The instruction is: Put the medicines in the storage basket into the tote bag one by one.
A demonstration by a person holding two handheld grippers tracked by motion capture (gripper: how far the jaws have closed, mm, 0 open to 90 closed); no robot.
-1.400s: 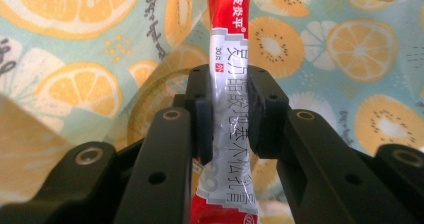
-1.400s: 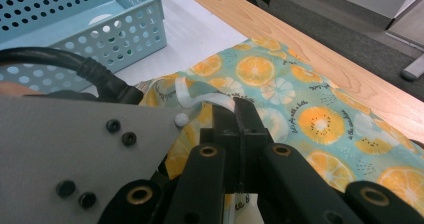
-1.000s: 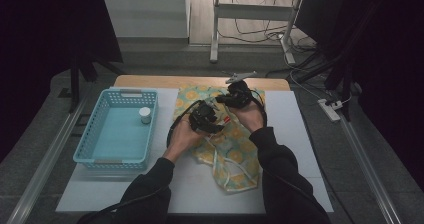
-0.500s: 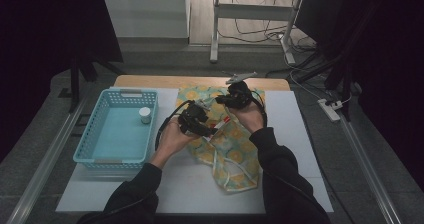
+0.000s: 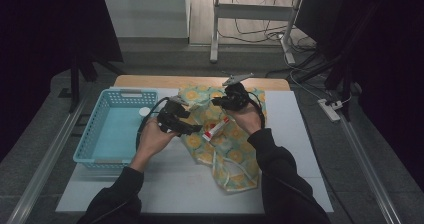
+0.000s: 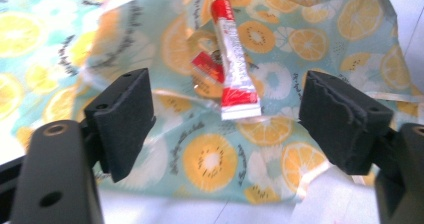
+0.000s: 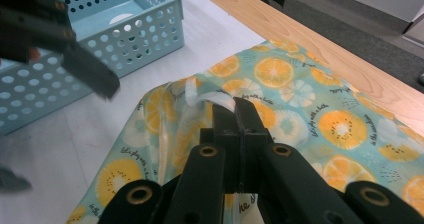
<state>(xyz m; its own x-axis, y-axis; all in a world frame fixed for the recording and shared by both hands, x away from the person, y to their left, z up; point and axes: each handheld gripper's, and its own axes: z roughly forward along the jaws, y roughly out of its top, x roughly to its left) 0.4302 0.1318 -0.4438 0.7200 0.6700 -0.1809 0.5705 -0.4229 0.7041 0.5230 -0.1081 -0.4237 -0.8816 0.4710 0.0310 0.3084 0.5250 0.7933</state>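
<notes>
The tube (image 6: 232,59) lay released on the cloth (image 5: 240,144) near the table's middle; the left claw (image 5: 192,129) had just been opening, empty. The right claw (image 7: 234,109) pinched the cloth's strap; basket (image 5: 95,134) delivery remained.

A white worktop (image 5: 300,149) with a bare wooden strip (image 5: 200,81) along its far edge is standing on a grey carpeted floor (image 5: 40,149). Metal rails (image 5: 370,169) are running along the floor on both sides. Beyond the worktop, a pale wall panel (image 5: 145,14) is catching the light beside a white metal frame (image 5: 215,29), with dark cables (image 5: 260,31) trailing under it. A white power strip (image 5: 330,110) is lying at the right. Both far corners are sitting in darkness, possibly hung with black curtains.
</notes>
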